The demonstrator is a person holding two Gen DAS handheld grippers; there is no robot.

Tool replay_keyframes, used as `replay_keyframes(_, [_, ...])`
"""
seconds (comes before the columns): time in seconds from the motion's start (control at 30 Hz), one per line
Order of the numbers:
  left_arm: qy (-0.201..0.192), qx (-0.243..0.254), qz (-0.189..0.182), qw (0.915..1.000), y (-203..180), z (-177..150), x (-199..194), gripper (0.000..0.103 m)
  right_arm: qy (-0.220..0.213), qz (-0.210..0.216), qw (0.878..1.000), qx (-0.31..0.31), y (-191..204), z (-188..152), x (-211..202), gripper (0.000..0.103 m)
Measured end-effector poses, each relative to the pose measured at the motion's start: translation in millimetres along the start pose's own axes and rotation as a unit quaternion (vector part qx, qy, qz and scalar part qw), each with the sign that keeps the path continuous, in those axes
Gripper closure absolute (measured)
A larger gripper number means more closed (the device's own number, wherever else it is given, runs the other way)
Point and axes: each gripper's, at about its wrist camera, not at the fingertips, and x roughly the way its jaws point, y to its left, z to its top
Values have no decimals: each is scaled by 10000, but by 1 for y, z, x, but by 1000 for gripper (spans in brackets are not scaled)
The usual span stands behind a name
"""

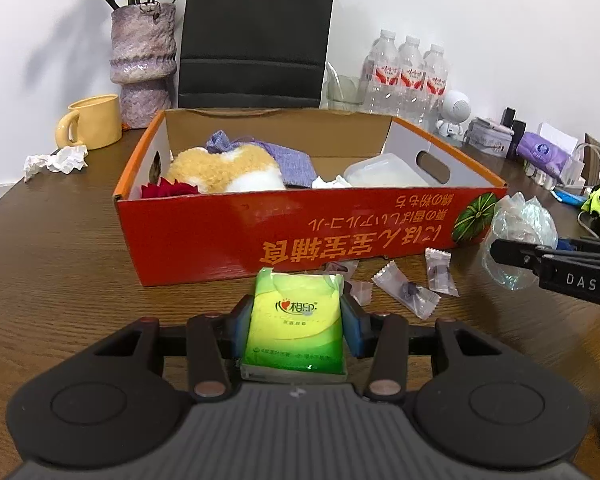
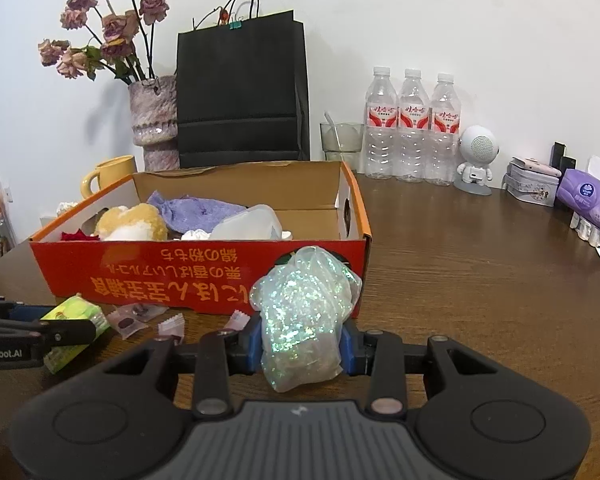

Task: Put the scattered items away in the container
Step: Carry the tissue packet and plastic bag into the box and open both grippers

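Holding one item each, both grippers wait in front of the red cardboard box, which is the landmark for all places here. The left gripper is closed on a green tissue pack; the blue pads press its two long sides, so the pack lies flat and should not turn when it is carried. It is just before the front wall of the box, near the middle. The right gripper is closed on a crumpled glitter plastic bag, at the front right corner of the box. The bag is soft, so the pads squeeze it at its lower part and the rest swells above them.

Inside the box already lie a plush toy, a purple knitted cloth, a red rose, a clear plastic lid and a bit of white paper. Between the two grippers, on the table close to the front wall, several small candy wrappers are not yet collected. A crumpled white tissue lies left of the box, beside the yellow mug.

I judge the task is about half done. Next, each held item must rise above the front wall before release.
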Motion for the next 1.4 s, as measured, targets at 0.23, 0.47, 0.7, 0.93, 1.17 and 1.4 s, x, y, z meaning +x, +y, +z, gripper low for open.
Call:
replay_keyframes(0.23, [-622,-139,-210,9977,6,21,-38,57,-295,254,9992,111,7,10,-24,67])
replay_keyframes(0.47, [-1267,-280,-66,9915,18,75,-37,57,-778,299,9963,-209,26,74,-15,66])
replay_keyframes(0.7, [-1142,-654,160,9912,47,113,21,57,-680,357,9970,-127,35,116,51,66])
replay_keyframes(0.93, [-823,-702,133,9940,57,115,67,57,-218,247,9993,-172,29,110,98,65])
replay_keyframes(1.17, [-640,-615,246,9957,53,112,73,8,49,237,9995,-202,27,107,107,5])
replay_keyframes(1.4, [-840,-368,518,9944,42,117,59,0,183,130,9987,-462,35,112,96,0])
